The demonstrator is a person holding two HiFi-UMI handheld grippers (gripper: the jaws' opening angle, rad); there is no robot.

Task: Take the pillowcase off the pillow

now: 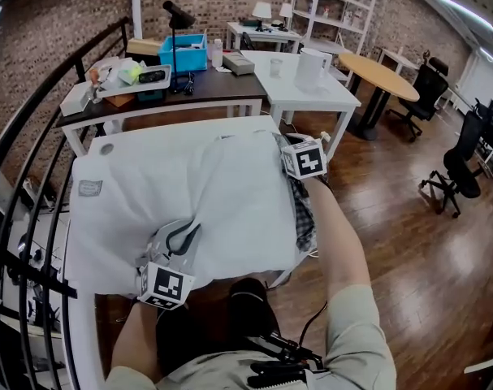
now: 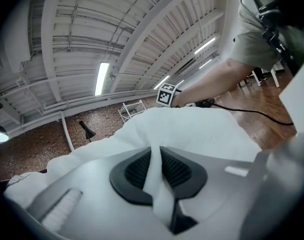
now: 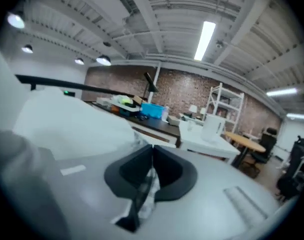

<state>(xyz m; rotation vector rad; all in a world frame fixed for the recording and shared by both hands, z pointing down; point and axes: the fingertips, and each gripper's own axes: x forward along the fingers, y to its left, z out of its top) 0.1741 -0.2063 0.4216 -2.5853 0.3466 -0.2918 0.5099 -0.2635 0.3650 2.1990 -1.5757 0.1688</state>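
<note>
A white pillow in its pillowcase [image 1: 230, 193] lies on a white table [image 1: 96, 157] in front of me. My left gripper [image 1: 179, 242] is at the pillow's near left edge, shut on a pinched fold of white pillowcase fabric [image 2: 154, 171]. At the far right corner is my right gripper [image 1: 295, 165], its jaws hidden under its marker cube in the head view. In the right gripper view this gripper [image 3: 153, 156] is shut on a thin strip of patterned cloth [image 3: 146, 189]. Checked cloth [image 1: 305, 214] shows along the pillow's right edge. The white bulk of the pillow [image 3: 66, 119] rises to the left of the right gripper.
Behind the pillow stands a dark desk with a blue bin [image 1: 183, 53] and a black lamp [image 1: 178, 15]. A white table [image 1: 311, 88], a round wooden table [image 1: 380, 75] and office chairs [image 1: 461, 165] stand at the right on wooden floor. A black railing [image 1: 19, 177] runs along the left.
</note>
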